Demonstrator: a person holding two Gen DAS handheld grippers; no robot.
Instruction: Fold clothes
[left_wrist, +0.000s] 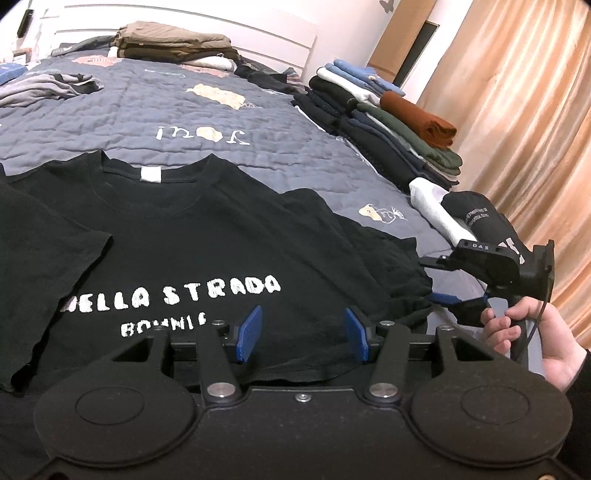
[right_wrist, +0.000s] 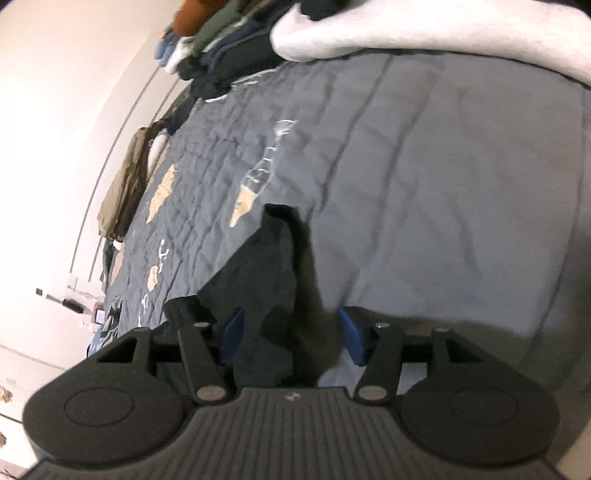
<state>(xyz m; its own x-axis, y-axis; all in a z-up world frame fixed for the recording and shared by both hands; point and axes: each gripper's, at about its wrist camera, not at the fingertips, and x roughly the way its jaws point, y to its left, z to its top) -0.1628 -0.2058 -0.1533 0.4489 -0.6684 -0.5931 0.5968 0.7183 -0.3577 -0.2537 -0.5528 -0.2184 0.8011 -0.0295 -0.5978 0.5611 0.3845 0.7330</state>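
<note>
1. The black T-shirt (left_wrist: 207, 236) lies flat on the bed (left_wrist: 229, 122), print up, collar away from the person.
2. The left gripper (left_wrist: 303, 334) hovers over its hem, jaws apart, empty.
3. The right gripper (right_wrist: 291, 336) is nearer the shirt's right sleeve (right_wrist: 269, 258), which lies straight ahead between its parted jaws, ungripped.

Peach curtains (left_wrist: 517, 122) hang beside a grey-quilted bed (left_wrist: 184, 110) and white wall (right_wrist: 55, 110).
</note>
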